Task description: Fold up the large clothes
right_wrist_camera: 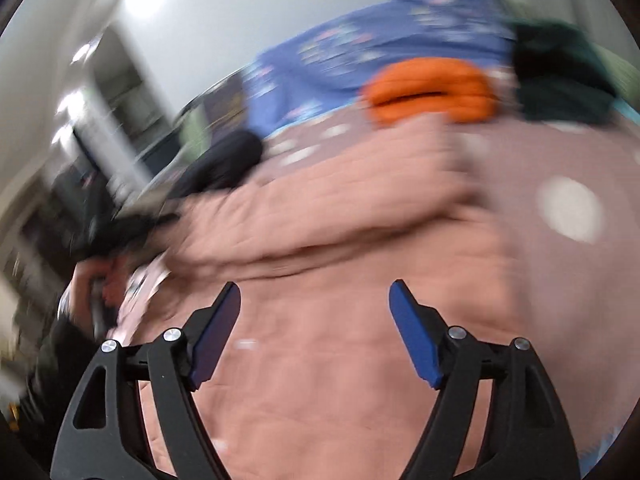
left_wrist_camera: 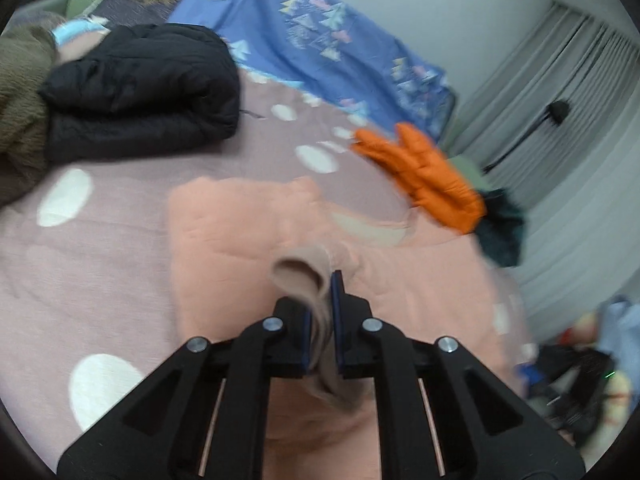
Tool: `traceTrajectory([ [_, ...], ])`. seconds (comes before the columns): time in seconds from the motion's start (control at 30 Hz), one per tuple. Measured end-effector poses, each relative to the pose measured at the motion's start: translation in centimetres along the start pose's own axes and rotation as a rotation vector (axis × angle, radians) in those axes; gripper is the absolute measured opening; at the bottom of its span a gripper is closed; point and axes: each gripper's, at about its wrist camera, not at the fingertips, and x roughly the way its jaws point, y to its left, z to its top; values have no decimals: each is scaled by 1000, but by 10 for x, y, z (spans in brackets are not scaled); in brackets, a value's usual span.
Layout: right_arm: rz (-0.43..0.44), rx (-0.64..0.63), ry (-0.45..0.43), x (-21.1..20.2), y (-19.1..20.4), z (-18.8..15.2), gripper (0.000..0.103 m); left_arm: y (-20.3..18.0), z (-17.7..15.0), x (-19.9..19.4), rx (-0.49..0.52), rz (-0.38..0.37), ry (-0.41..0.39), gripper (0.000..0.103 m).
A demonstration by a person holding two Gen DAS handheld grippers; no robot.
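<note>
A large peach-pink quilted garment (left_wrist_camera: 224,236) lies spread on the bed. My left gripper (left_wrist_camera: 322,300) is shut on a bunched fold of that garment (left_wrist_camera: 304,276), which sticks up between the pads and trails back under the jaws. In the blurred right wrist view the same garment (right_wrist_camera: 340,216) fills the middle, with a thick fold running across it. My right gripper (right_wrist_camera: 314,300) hangs open above the fabric, its blue pads (right_wrist_camera: 412,332) wide apart with nothing between them. A person's hand (right_wrist_camera: 90,280) shows at the left edge.
The bed cover (left_wrist_camera: 80,248) is mauve with white spots. A black puffer jacket (left_wrist_camera: 140,88) and a brown garment (left_wrist_camera: 20,112) lie at the far left. An orange jacket (left_wrist_camera: 424,176) and dark green clothing (left_wrist_camera: 500,228) lie at the right edge. A blue patterned sheet (left_wrist_camera: 312,36) lies behind.
</note>
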Motion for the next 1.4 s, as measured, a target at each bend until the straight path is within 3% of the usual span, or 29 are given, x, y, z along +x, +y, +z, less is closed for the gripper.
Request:
traceTrajectory([
  [0.07, -57, 86, -29, -19, -34, -6, 77, 6, -9, 3, 30, 72, -2, 33],
  [0.13, -76, 159, -48, -35, -59, -14, 77, 8, -15, -8, 50, 64, -24, 44],
  [0.17, -75, 198, -54, -44, -71, -21, 77, 9, -17, -15, 54, 75, -40, 57],
  [0.27, -79, 240, -64, -67, -87, -38, 77, 11, -29, -56, 78, 106, -125, 66],
  [0.5, -18, 242, -61, -107, -80, -75, 78, 25, -93, -131, 85, 94, -146, 69],
  [0.67, -10, 181, -35, -124, -65, -103, 78, 23, -168, -171, 105, 85, -128, 70],
  [0.8, 11, 181, 4, -131, -68, -127, 78, 18, -225, -183, 109, 86, -82, 71],
  [1.0, 52, 186, 92, -128, -72, -156, 78, 20, -285, -179, 65, 84, 8, 71],
  [1.17, 53, 179, 152, -125, -72, -172, 78, 27, -311, -182, 14, 58, 37, 72],
  [1.4, 51, 175, 166, -123, -72, -177, 78, 21, -326, -176, -20, -16, 81, 74],
])
